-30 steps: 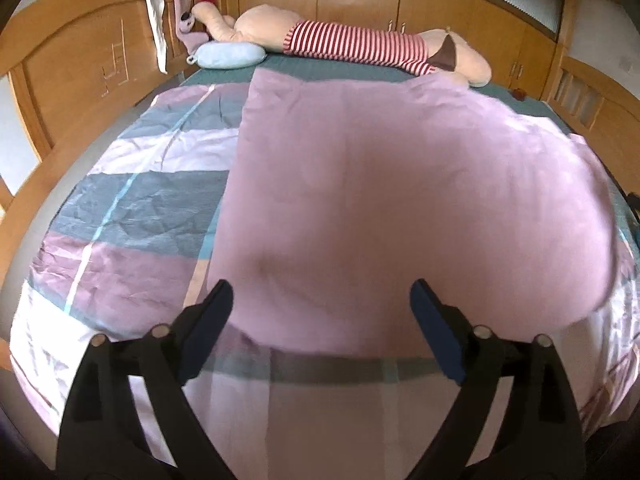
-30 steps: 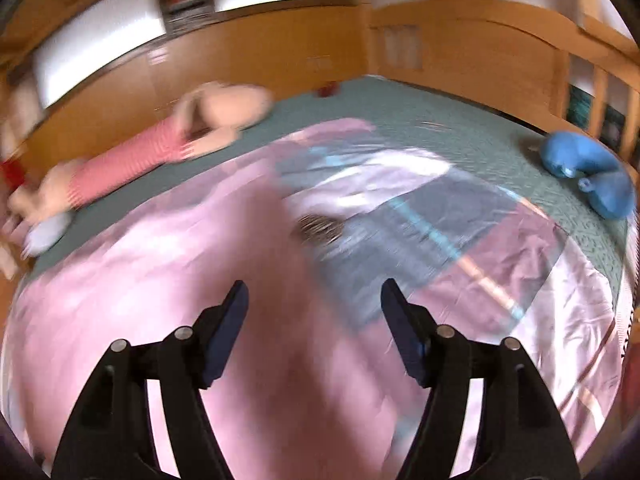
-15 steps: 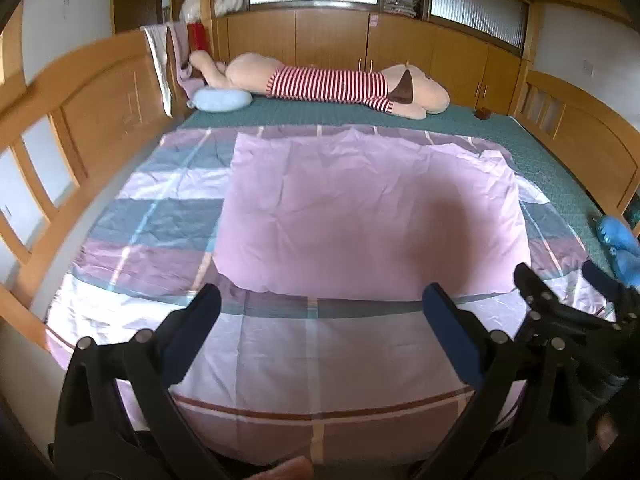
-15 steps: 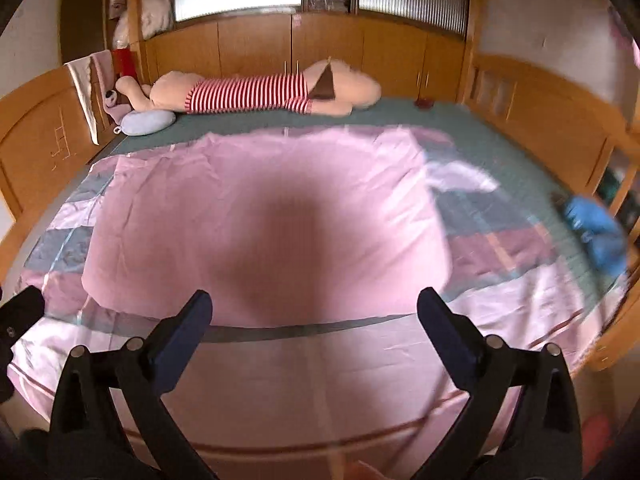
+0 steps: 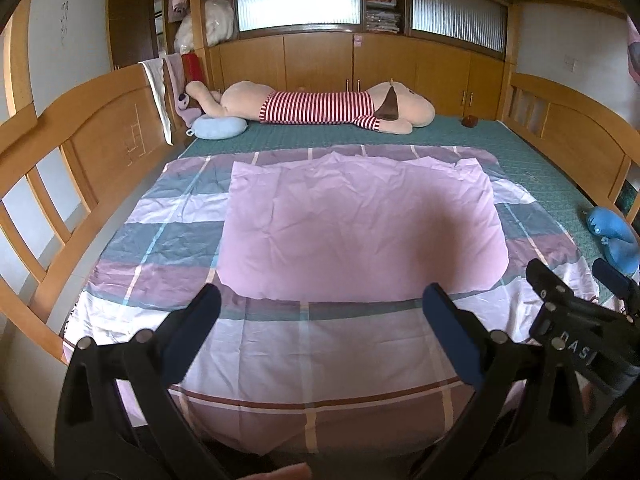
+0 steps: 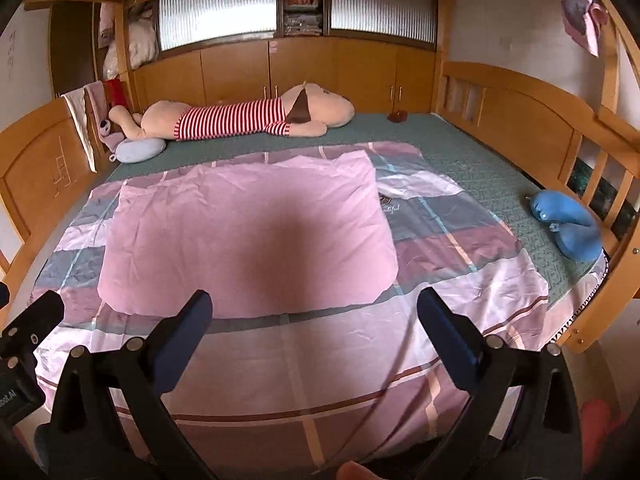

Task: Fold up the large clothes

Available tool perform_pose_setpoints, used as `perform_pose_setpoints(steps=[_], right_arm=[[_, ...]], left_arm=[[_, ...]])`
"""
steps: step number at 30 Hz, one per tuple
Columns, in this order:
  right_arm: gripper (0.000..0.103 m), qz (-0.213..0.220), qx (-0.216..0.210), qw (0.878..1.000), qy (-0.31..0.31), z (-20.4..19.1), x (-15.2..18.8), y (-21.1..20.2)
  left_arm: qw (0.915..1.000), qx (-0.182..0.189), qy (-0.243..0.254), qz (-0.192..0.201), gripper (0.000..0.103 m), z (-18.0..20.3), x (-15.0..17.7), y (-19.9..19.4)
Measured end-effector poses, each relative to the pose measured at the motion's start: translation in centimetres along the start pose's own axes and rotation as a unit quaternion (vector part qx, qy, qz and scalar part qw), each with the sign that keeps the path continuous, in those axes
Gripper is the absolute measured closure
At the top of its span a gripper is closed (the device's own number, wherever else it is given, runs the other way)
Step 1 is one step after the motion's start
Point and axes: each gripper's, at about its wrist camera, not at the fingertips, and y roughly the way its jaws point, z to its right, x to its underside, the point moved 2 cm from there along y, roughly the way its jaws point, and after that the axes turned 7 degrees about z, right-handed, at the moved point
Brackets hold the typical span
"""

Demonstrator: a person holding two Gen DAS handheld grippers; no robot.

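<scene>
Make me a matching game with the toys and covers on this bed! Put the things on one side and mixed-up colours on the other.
Things:
1. big plush toy, its shirt
2. neck pillow by the right rail
3. folded-over sheet part in the middle
4. mattress cover at the far end

Colours:
A. plain pink
B. green
C. red and white stripes
D. bright blue

Pairs: 1-C, 2-D, 3-A, 4-B
</scene>
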Motion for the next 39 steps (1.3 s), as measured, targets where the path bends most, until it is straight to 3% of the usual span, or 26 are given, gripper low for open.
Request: perform_pose_setpoints(steps=[39], right_arm=[[0.001, 0.003, -0.044, 0.999, -0.026, -1.9, 0.6, -0.7]], left_arm=[[0.9996, -0.013, -0.023, -0.013, 0.002, -1.5, 0.8, 0.8]])
